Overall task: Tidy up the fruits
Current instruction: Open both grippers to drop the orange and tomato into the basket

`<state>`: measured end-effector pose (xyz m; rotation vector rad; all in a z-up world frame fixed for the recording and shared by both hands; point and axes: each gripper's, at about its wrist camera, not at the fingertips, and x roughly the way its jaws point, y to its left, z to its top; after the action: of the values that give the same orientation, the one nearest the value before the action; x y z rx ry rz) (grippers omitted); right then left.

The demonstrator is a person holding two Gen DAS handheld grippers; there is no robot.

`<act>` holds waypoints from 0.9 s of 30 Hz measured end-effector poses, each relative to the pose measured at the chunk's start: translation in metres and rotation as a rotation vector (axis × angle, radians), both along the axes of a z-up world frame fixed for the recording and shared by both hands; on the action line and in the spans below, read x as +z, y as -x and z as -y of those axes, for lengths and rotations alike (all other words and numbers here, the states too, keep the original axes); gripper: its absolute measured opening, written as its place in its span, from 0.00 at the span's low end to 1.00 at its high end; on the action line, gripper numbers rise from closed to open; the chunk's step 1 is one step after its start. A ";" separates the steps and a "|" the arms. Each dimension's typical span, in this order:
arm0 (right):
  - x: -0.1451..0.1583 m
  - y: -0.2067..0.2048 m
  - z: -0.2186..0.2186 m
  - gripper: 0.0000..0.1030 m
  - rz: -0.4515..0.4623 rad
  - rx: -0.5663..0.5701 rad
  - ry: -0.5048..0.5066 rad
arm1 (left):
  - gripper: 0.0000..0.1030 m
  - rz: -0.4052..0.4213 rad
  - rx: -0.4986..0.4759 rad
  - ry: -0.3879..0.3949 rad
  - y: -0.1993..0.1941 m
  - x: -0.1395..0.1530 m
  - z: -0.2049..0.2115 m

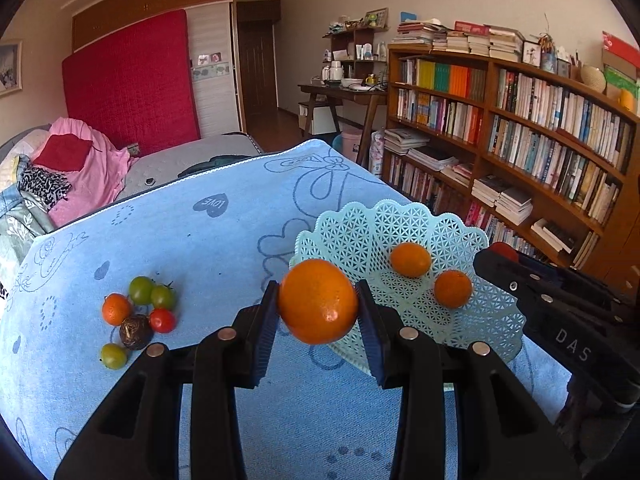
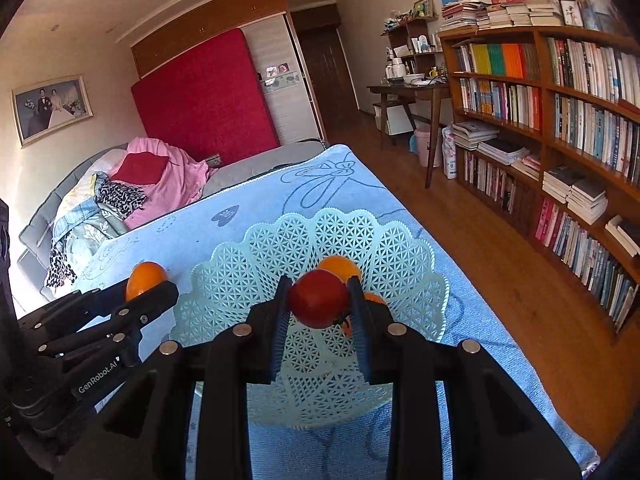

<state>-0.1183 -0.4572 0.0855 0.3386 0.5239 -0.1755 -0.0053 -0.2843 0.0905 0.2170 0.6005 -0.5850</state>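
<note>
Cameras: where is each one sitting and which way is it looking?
Left wrist: on the left gripper, looking forward and down along its fingers at the orange it holds, loose fruits and blue cloth.
Right wrist: on the right gripper, looking down into the basket past its red fruit.
Shared: basket, cloth, bookshelf, bed; each sees the other gripper.

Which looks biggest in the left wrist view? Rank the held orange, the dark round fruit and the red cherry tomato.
1. Held orange, though being nearest the camera inflates it.
2. Dark round fruit.
3. Red cherry tomato, slightly smaller than its dark neighbour.
</note>
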 end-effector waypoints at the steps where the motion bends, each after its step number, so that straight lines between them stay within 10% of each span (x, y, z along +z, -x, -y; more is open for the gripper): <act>1: 0.000 0.000 0.001 0.28 -0.001 -0.002 -0.003 | 0.37 -0.003 -0.013 0.005 0.001 0.000 0.002; 7: -0.002 -0.002 0.001 0.28 -0.005 -0.009 -0.008 | 0.38 -0.001 -0.056 0.013 0.006 -0.001 0.005; 10: -0.004 -0.003 0.003 0.29 -0.007 -0.014 -0.020 | 0.65 0.014 -0.042 0.024 0.005 0.000 0.002; 14: -0.003 0.001 0.007 0.60 0.016 -0.047 -0.028 | 0.77 0.014 -0.018 0.036 0.001 0.001 -0.003; 27: -0.004 -0.002 0.002 0.79 0.019 -0.032 -0.047 | 0.88 0.045 0.084 0.003 -0.008 -0.004 -0.016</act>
<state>-0.1163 -0.4587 0.0811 0.3942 0.5046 -0.1908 0.0028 -0.2680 0.0867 0.2009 0.5625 -0.4988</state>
